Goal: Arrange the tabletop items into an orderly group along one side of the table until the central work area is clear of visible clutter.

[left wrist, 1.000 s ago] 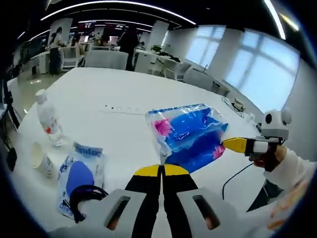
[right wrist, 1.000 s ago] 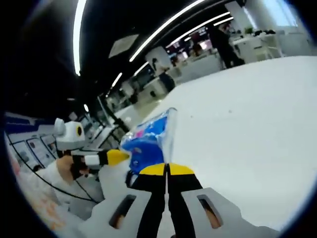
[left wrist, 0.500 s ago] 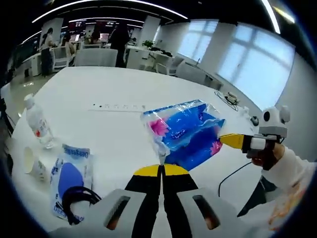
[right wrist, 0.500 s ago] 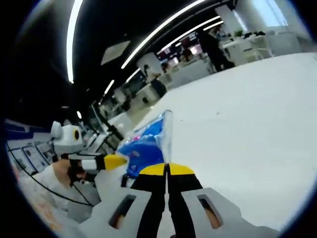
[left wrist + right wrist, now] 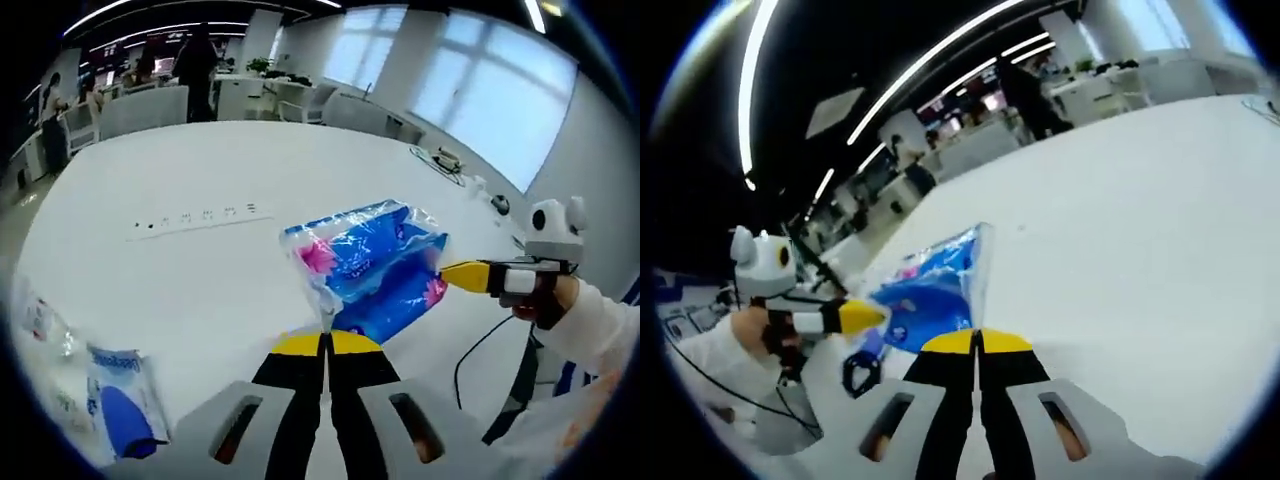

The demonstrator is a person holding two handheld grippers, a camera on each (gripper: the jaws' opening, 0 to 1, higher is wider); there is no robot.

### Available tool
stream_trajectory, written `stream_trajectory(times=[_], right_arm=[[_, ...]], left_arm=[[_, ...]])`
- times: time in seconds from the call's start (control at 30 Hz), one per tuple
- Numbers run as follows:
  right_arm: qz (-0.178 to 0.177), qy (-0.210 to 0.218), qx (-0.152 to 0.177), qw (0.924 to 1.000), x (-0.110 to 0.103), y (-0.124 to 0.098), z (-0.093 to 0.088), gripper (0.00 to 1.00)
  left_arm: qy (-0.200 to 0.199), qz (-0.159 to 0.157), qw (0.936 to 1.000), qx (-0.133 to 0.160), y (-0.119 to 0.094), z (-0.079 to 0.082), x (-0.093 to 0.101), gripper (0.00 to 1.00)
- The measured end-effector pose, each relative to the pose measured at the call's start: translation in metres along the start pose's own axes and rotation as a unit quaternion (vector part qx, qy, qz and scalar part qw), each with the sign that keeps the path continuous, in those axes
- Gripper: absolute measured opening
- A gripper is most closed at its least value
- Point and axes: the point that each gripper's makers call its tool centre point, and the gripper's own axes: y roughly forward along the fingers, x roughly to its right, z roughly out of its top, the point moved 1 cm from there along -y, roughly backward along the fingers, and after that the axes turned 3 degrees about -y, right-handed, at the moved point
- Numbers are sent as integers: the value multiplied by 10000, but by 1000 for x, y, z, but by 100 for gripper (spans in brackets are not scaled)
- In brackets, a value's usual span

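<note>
**Tissue pack carried between both tongs**

Tabletop: large, white, mostly bare toward the far side, plenty of room to travel. Tissue pack, blue wrapper, hangs above it, pinched at opposite ends: left tongs closed on its near wrapper seam, right tongs closed on the far corner (same hold seen from the right gripper view, pack ahead of the right tongs). Step in hand, I judge: carrying the pack to a side. Next move calls for lowering both ends together near the blue-and-white packet at the near edge. Black cable trails off the tabletop's right edge; keep clear.
</note>
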Motion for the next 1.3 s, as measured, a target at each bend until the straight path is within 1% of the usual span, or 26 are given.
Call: stream_trajectory(times=[0.03, 0.13, 0.2, 0.4, 0.53, 0.6, 0.67, 0.7, 0.8, 0.87, 0.97, 1.07, 1.23, 1.3], right_arm=[[-68, -11, -74, 9999, 7, 5, -3, 0], [-187, -26, -226, 9996, 21, 16, -8, 0], [-252, -17, -323, 9992, 30, 24, -13, 0], [-382, 123, -569, 9976, 51, 44, -28, 0], [-478, 117, -805, 9955, 65, 57, -42, 0], [-523, 90, -866, 9948, 69, 61, -46, 0], [-574, 63, -940, 9939, 73, 67, -51, 0], [-609, -20, -999, 9931, 76, 70, -54, 0], [-693, -150, -1085, 9916, 80, 76, -57, 0], [-719, -189, -1115, 9910, 82, 77, -59, 0], [-718, -105, -1122, 9910, 85, 78, -61, 0], [-708, -121, -1108, 9912, 85, 77, -63, 0], [-699, 20, -1057, 9919, 84, 77, -62, 0], [-673, -15, -1055, 9921, 83, 77, -62, 0]], left_arm=[[10, -6, 10000, -49, 8, -1, -2, 0], [17, -10, 9998, -218, 23, -5, -5, 0], [-13, 13, 9995, -305, 35, -8, -11, 0], [-182, 55, 9977, -653, 68, -19, -26, 0], [-224, 104, 9963, -823, 87, -29, -34, 0], [-192, 136, 9959, -870, 93, -32, -35, 0], [-135, 192, 9955, -916, 98, -34, -38, 0], [-139, 211, 9954, -925, 99, -35, -39, 0], [-269, 258, 9945, -981, 104, -38, -42, 0], [-240, 301, 9943, -991, 106, -40, -43, 0], [-256, 327, 9948, -930, 107, -37, -47, 0], [-449, 351, 9946, -865, 108, -35, -48, 0], [-413, 393, 9945, -879, 107, -36, -47, 0], [-278, 432, 9949, -865, 105, -36, -46, 0]])
